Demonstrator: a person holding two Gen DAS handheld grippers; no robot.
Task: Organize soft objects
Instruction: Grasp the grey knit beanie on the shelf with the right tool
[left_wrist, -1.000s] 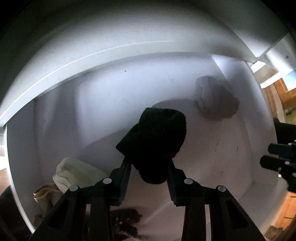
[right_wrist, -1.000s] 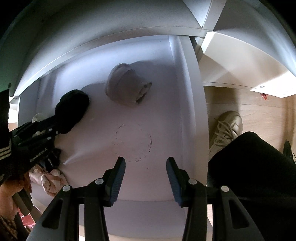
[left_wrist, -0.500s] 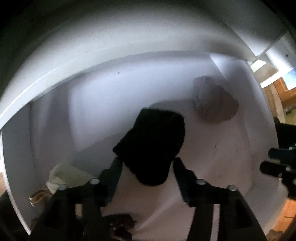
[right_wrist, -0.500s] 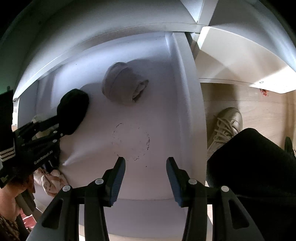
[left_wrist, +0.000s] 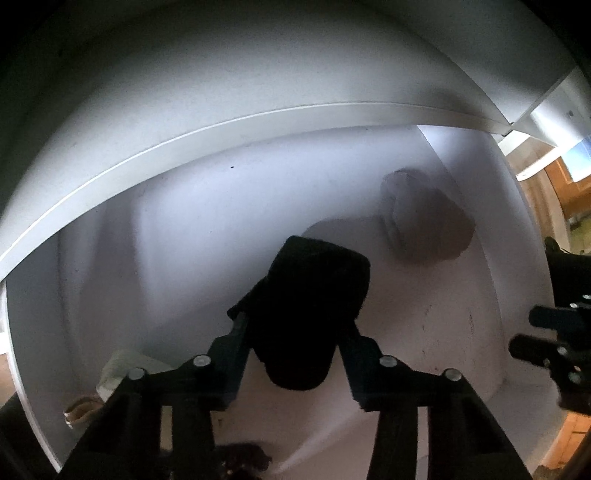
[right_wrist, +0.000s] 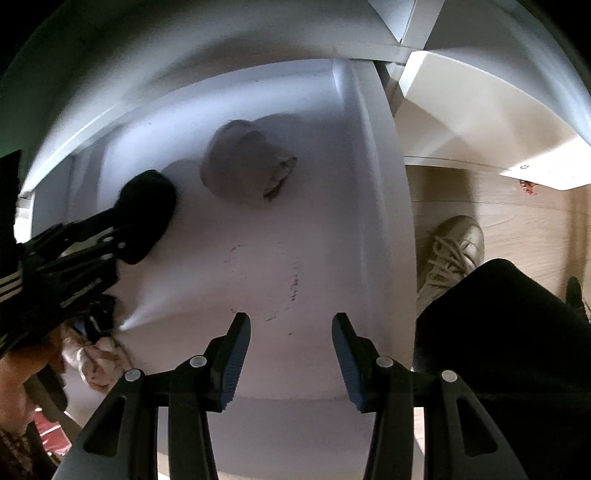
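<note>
a black rolled sock (left_wrist: 310, 317) is sitting between the fingers of the left gripper (left_wrist: 295, 332), inside a white shelf compartment (left_wrist: 229, 229) and above its floor. the jaws have just been closing around it, and they are now pressing on the roll from both sides. the left gripper is pointing steeply downward into the compartment; in the right wrist view it is reaching in from the left (right_wrist: 122, 236), with a hand (right_wrist: 22, 373) behind it.

a grey rolled sock (left_wrist: 424, 225) is lying near the back right corner of the same compartment, well apart from the black one. a cream cloth bundle (left_wrist: 122, 373) is lying at the lower left.

the right gripper (right_wrist: 291, 347) is pointing straight down over the compartment floor, its blue-padded jaws standing apart with nothing between them.

the compartment floor is showing faint dark scuff marks (right_wrist: 284, 288). to the right, a wooden floor (right_wrist: 517, 221) is showing, with a beige laced shoe (right_wrist: 450, 251) on it and a black trouser leg (right_wrist: 509, 332) beside it.
</note>
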